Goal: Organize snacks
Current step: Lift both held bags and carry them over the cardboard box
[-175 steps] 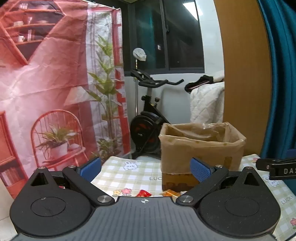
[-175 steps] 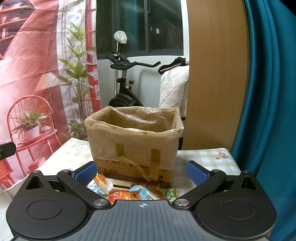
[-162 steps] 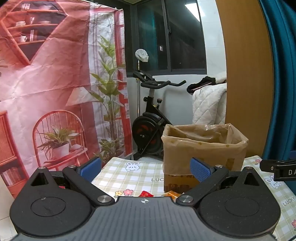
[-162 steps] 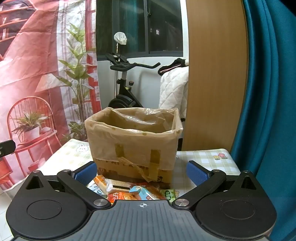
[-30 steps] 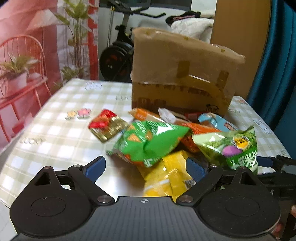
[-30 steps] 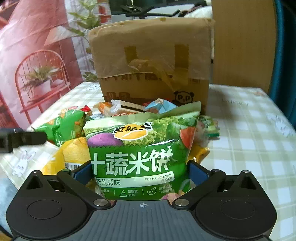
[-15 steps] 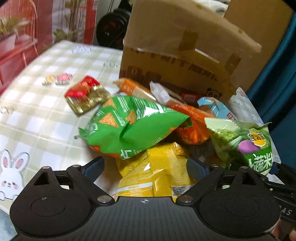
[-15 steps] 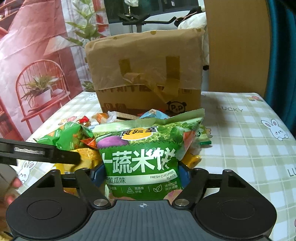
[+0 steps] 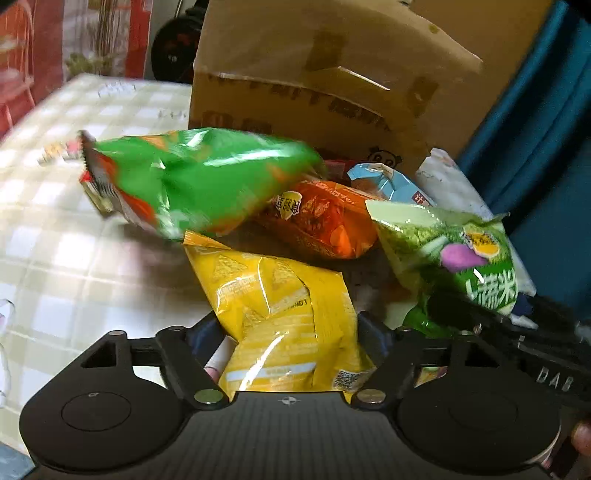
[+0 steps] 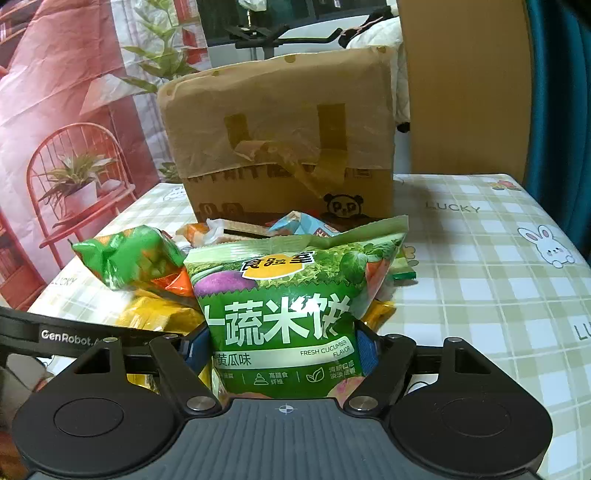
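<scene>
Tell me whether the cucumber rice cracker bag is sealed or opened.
Looks sealed: the cucumber rice cracker bag is puffed, its top seam flat and untorn, held in the right claw.

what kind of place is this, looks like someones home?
Probably a room in a home: an exercise bike stands by the window, a bunny-print checked tablecloth covers the table, and a printed backdrop of shelves and plants hangs at the side.
</scene>
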Demonstrator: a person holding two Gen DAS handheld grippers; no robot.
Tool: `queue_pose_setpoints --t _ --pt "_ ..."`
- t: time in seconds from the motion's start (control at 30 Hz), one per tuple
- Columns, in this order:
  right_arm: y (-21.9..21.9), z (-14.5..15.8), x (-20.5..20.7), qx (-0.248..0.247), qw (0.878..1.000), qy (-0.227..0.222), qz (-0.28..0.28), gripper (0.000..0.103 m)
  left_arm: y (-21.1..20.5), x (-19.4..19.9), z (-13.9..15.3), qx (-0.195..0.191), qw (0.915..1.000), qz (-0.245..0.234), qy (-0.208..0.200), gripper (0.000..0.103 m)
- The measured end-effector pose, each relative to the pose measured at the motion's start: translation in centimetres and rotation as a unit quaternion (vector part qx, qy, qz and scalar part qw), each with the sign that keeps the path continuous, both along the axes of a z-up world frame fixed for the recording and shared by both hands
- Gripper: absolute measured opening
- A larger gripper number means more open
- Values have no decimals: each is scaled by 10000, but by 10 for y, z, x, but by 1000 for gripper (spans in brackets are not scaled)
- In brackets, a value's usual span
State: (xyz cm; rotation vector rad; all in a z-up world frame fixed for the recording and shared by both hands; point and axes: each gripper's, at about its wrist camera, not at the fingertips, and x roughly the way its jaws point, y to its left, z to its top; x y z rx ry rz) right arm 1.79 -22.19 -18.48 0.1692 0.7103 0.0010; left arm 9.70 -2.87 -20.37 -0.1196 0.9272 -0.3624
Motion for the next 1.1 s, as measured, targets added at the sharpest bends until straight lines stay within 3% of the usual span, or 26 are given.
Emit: queue_pose_setpoints --t 0.13,0.57,0.8,1.1 --pt "0 7 -2 -64 9999 -95 4 71 6 -13 10 -129 9997 -50 -177 74" --pt "1 46 -15 -369 9975 -584 -123 71 4 -48 70 211 9880 -160 -1521 73" --pt "-6 67 -12 -488 9948 -855 -274 71 8 -42 101 187 9757 14 -2181 73" --pt "-16 86 2 -566 9917 -1106 -329 71 11 -29 119 317 9662 255 -2544 73"
